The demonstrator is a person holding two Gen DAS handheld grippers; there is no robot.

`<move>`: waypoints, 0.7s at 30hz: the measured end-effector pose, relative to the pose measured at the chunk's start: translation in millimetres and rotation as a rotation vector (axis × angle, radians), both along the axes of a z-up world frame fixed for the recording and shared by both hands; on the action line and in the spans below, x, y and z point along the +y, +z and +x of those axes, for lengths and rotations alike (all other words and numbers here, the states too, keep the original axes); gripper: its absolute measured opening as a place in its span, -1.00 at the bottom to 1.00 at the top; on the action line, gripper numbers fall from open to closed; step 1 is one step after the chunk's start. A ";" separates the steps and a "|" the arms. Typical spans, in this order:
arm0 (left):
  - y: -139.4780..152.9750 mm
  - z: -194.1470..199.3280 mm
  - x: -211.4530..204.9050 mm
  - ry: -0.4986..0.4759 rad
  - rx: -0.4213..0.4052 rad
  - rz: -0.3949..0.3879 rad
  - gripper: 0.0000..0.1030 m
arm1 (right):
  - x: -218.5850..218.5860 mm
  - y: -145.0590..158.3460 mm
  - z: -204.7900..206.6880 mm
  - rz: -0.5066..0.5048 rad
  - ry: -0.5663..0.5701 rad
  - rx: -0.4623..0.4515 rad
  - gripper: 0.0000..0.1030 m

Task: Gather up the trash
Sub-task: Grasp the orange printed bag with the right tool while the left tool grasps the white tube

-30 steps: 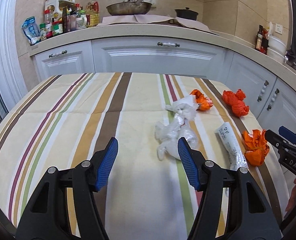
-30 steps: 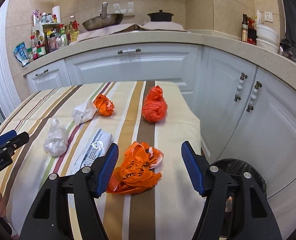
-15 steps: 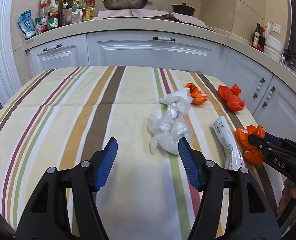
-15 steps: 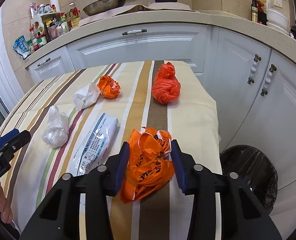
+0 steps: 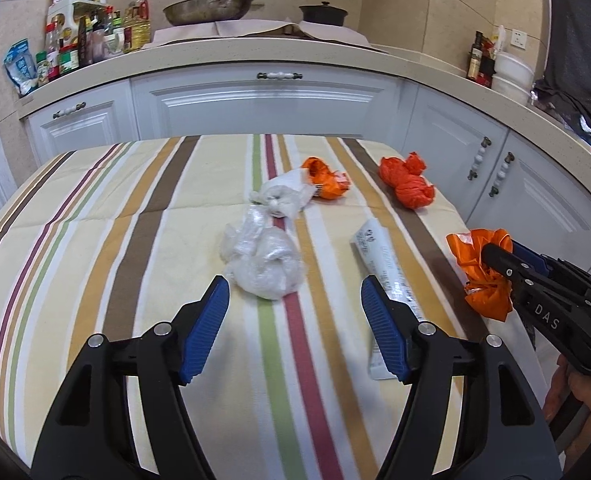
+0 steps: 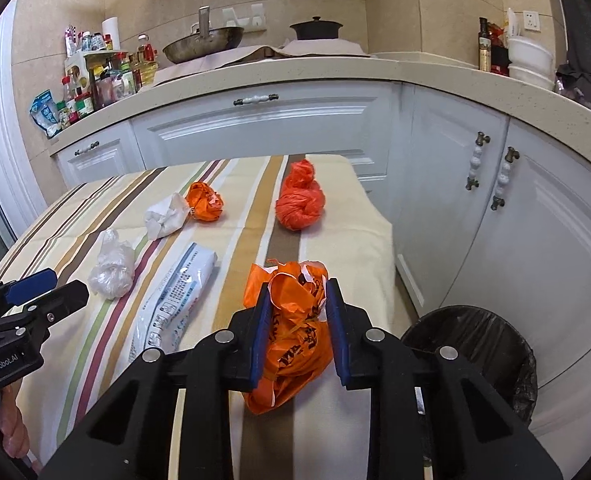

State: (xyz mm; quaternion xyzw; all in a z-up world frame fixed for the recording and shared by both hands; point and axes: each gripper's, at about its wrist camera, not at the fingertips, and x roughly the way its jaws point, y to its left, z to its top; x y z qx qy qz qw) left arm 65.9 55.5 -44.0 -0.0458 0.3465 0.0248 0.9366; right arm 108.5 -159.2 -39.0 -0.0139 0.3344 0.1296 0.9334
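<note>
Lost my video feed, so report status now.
Right gripper just closed on orange bag. Left gripper open, short of clear bag. Bin beside table, path clear.

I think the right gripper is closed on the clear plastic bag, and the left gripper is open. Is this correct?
Not quite. The right gripper is closed on the orange bag, as the right wrist view shows. The clear plastic bag lies free before the open left gripper.

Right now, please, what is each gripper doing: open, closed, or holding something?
Left gripper: open, holding nothing; its jaws have just been opening, with nothing between them.
Right gripper: its jaws have just been closing and now clamp the orange bag.
</note>
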 end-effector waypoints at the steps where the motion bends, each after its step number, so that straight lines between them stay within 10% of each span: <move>1: -0.1 1.0 -4.6 -0.008 0.001 0.002 0.30 | -4.2 1.1 -2.0 -0.005 -0.010 -0.009 -0.47; 12: -15.5 17.9 -51.4 -0.062 0.036 -0.008 0.28 | -62.9 -2.4 -20.7 0.012 -0.127 -0.038 -0.47; 21: -31.6 22.4 -65.4 -0.079 0.074 -0.011 -0.41 | -91.3 -14.8 -26.8 0.044 -0.171 -0.020 -0.47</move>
